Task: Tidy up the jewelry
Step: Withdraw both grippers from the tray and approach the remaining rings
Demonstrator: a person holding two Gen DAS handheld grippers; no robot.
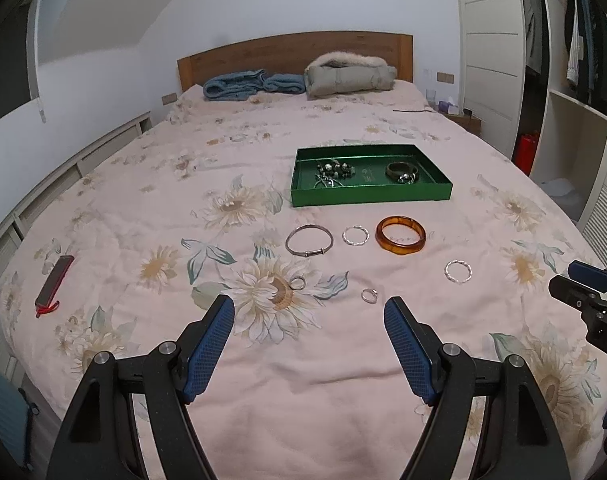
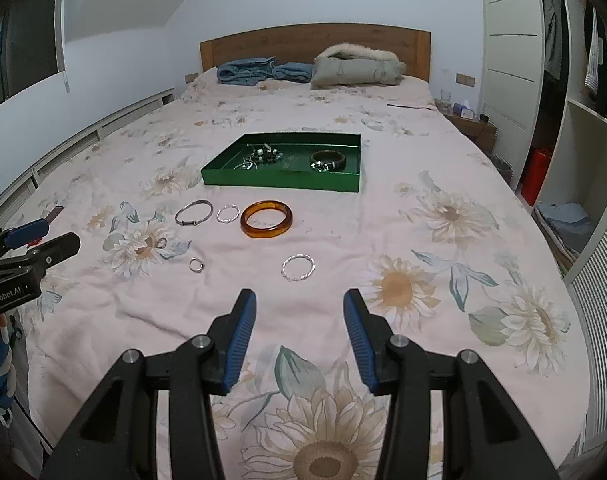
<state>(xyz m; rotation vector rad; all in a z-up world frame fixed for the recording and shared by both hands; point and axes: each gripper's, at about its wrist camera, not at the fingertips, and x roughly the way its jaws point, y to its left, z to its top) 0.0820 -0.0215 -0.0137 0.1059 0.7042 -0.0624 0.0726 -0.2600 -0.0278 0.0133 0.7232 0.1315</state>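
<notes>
Lying on the bedspread [image 2: 383, 208] at 12 o'clock just ahead of the wide-open, empty right gripper [image 2: 299, 312], the twisted silver ring [image 2: 298, 267] probably wants a low, level pinch across its rim, then the green tray [image 2: 279, 182]; the left gripper [image 1: 309, 320] is also open, holding nothing.

dim, soft indoor light; edges bend, dark corners.

Black claws [image 1: 309, 308], blue ribbed pads [image 2: 241, 340]
</notes>
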